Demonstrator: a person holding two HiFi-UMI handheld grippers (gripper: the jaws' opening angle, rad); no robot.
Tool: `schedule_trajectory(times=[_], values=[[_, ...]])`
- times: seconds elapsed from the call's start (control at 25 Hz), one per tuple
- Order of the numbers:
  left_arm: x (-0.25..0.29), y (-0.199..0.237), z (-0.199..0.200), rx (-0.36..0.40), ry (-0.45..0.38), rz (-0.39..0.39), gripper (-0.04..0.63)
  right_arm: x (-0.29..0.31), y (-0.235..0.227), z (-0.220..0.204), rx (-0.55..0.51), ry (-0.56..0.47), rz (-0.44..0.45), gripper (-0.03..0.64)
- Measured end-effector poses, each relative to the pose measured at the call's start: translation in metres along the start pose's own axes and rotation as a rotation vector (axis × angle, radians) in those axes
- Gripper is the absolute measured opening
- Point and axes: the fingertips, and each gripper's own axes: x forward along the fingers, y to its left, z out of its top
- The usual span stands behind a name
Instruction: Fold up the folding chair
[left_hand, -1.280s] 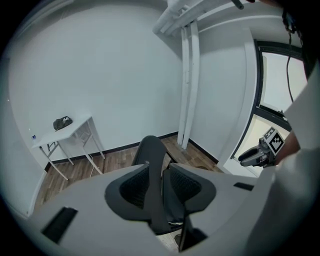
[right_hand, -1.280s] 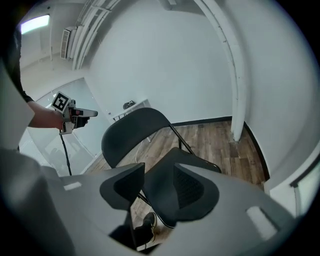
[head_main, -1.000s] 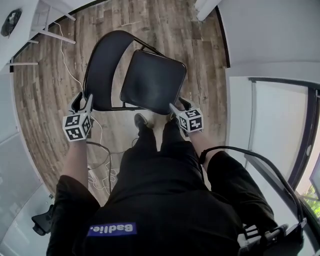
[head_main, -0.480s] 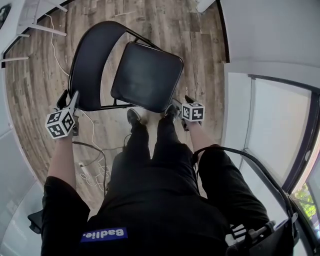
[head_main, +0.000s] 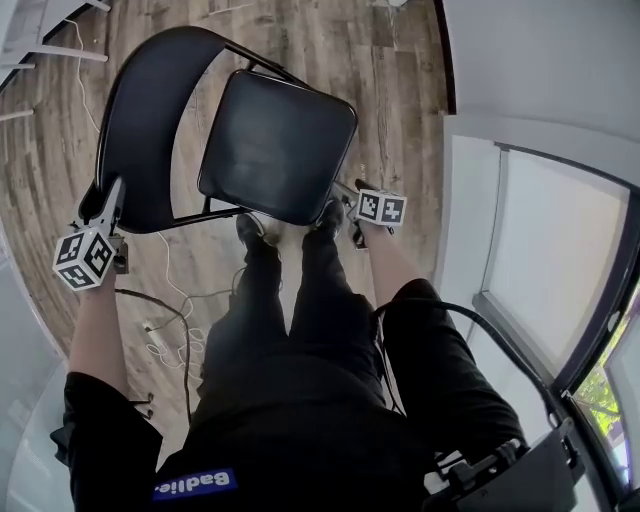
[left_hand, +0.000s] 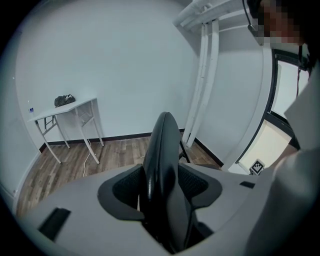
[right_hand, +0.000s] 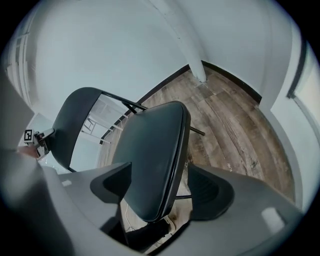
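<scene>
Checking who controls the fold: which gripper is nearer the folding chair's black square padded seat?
Right. The right gripper has the seat by its near edge, which sits between its opening jaws. The left gripper straddles the black curved backrest edge, away from the seat.

Floor (head_main: 400, 90): wood-look planks are laid across the room.
Table (left_hand: 65, 107): white, with folding legs, set against the white wall (left_hand: 125, 60).
Bundle (left_hand: 64, 100): dark, laid on the table top; its kind cannot be made out.
Cable (left_hand: 89, 161): white, trailed beside the table's leg.
Baseboard (left_hand: 120, 136): dark, run along the wall's foot.
</scene>
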Motion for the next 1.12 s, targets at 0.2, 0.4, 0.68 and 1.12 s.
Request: schedule_trajectory(times=[0.2,0.4,0.68,1.12], values=[[0.016,-0.001,0.001,0.011,-0.027,-0.001,0.218,0.024,-0.022,0.010,0.069,-0.041,0.013,0.324],[0.024,-0.002,0.002,-0.006,-0.048,-0.025,0.204,0.044,-0.039,0.018,0.110,-0.069,0.031,0.327],[0.027,-0.006,0.002,-0.040,-0.059,-0.081,0.173,0.069,-0.047,0.025,0.152,-0.087,0.100,0.327],[0.029,-0.015,0.003,-0.063,-0.025,-0.126,0.153,0.105,-0.049,0.035,0.267,-0.138,0.231,0.331]])
